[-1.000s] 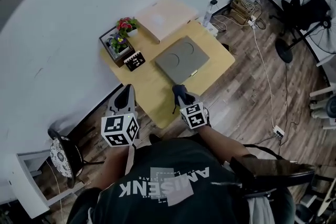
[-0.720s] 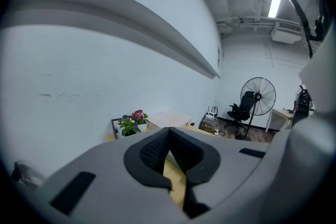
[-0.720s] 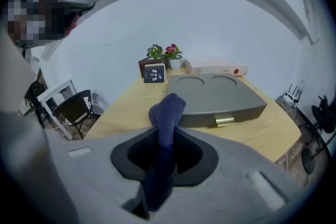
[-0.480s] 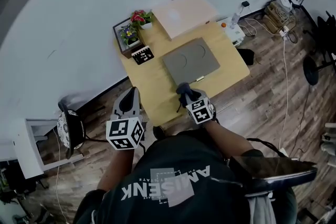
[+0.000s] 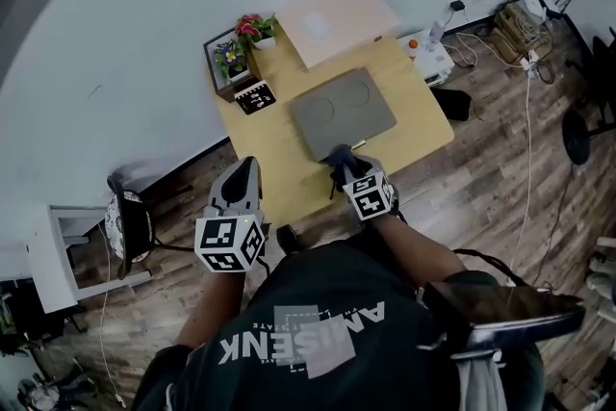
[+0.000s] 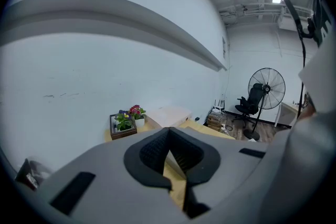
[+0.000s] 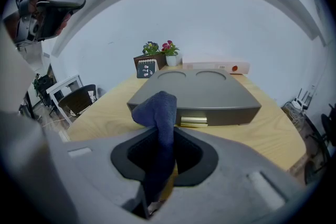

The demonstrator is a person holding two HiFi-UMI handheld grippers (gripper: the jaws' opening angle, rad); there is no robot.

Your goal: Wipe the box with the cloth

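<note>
The right gripper is pinching a dark blue terry cloth, its jaws pressed onto a fold that stands up above them; the flat grey box with two round dimples in its lid lies about mid-tabletop, its brass latch facing the near edge, and the cloth hangs just before that front wall, seemingly not yet on it; to wipe well, I judge the loose fold should be brought over onto the lid and dragged flat in long passes, pressing lightly so the box does not slide on the pale wooden table; the left gripper, its jaws pressed together on nothing, hovers off the near left corner and could steady the box; behind, a wooden planter of red and purple flowers and a black-and-white marker card stand by the far left corner, a pale flat carton on the far edge; none blocks the lid.
</note>
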